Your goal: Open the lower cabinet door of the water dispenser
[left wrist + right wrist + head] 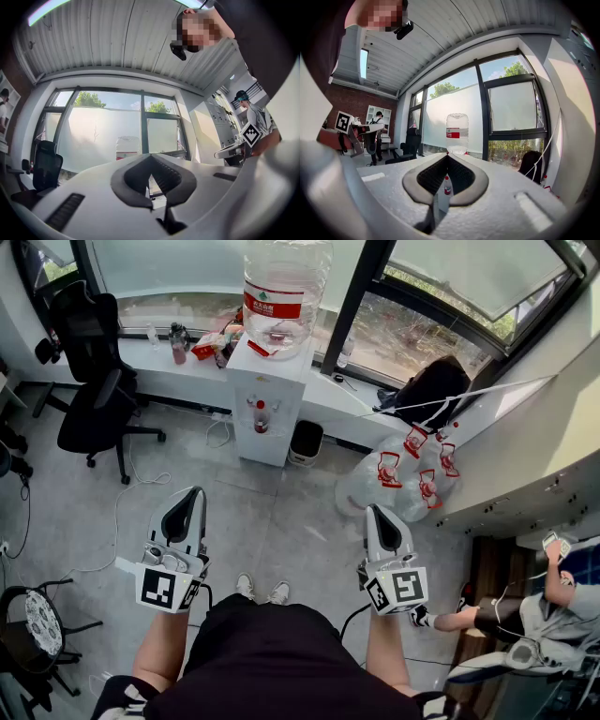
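Note:
The white water dispenser (267,395) stands against the window ledge, some steps ahead of me, with a large clear bottle (286,282) on top. Its lower cabinet door (261,444) looks closed. A small red-capped bottle (261,418) sits in the tap recess. My left gripper (192,495) and right gripper (375,512) are held low in front of me, far from the dispenser, both shut and empty. In the left gripper view the jaw tips (150,156) meet below the big bottle (127,147). In the right gripper view the shut tips (447,155) point at the bottle (457,133).
A black office chair (94,362) stands at the left, a small bin (306,442) right of the dispenser, and a clear bag of empty jugs (398,479) further right. A stool (42,620) is at lower left. A seated person (525,615) is at lower right.

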{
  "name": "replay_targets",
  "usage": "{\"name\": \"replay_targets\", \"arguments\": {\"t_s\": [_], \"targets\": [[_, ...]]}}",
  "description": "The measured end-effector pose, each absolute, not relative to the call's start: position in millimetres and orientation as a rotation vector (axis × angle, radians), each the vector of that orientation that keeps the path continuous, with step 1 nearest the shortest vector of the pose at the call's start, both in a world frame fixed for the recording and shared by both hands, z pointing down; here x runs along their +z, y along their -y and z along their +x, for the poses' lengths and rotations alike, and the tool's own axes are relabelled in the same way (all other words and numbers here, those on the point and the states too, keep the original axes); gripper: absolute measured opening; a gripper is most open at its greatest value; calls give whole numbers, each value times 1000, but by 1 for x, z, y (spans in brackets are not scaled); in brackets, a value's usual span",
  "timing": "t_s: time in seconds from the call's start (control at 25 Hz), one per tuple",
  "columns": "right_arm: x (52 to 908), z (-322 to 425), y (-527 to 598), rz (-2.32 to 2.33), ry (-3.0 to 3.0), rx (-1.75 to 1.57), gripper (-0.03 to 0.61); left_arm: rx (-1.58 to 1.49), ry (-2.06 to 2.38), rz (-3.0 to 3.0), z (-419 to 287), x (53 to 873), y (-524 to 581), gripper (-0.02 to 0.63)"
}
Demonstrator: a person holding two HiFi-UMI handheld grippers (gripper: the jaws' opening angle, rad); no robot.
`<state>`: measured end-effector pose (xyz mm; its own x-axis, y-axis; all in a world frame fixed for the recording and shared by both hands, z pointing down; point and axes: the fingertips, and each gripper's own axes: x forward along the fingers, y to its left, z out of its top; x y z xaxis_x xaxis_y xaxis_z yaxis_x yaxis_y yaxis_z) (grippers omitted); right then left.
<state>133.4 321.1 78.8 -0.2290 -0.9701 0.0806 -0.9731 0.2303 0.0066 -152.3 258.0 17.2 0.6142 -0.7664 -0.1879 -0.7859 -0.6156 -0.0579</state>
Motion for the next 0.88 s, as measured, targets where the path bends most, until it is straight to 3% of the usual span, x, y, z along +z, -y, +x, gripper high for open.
{"name": "replay_targets", "arguments": {"t_s": [0.88], "targets": [[117, 124, -316, 1632, 2683, 266, 5, 118, -1486, -2597, -158, 28, -281, 8]]}}
